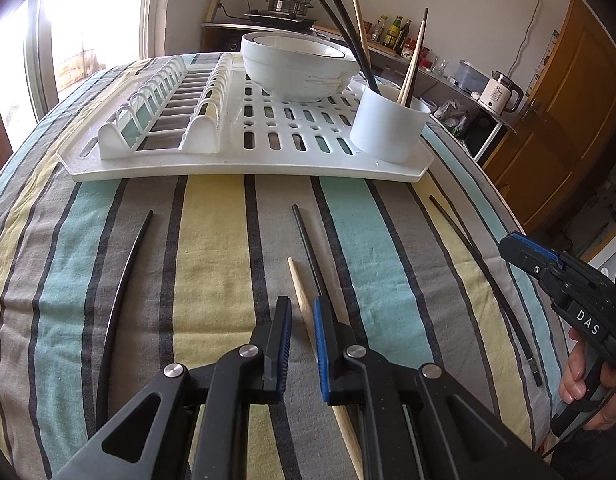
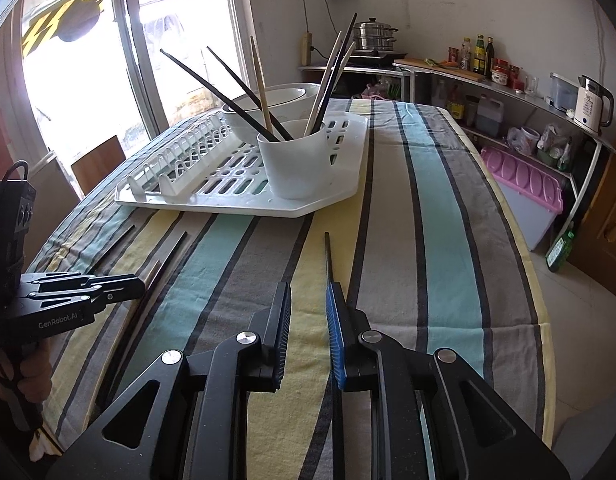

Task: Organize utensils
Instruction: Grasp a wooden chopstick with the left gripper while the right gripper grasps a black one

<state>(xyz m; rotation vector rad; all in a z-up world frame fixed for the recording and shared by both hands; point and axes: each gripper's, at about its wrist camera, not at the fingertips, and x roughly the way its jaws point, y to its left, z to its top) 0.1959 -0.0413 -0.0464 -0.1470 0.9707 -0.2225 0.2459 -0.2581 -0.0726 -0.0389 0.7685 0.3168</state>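
A white utensil cup (image 1: 390,126) (image 2: 298,158) stands on the near right corner of a white dish rack (image 1: 244,168) (image 2: 236,200) and holds several black and wooden chopsticks. Loose chopsticks lie on the striped tablecloth: a wooden one (image 1: 300,292), a black one (image 1: 306,240) beside it, a black one at the left (image 1: 126,276) and a black one at the right (image 1: 484,276) (image 2: 328,258). My left gripper (image 1: 302,308) (image 2: 140,280) is open just above the wooden and black pair, its jaws either side of the wooden one. My right gripper (image 2: 308,296) (image 1: 508,244) is open over the right black chopstick.
Stacked white bowls (image 1: 298,66) (image 2: 268,100) sit on the rack behind the cup. A counter with bottles, a kettle (image 1: 502,92) and a steamer pot (image 1: 292,0) runs along the back wall. A pink bin (image 2: 524,188) stands under the shelf at the right.
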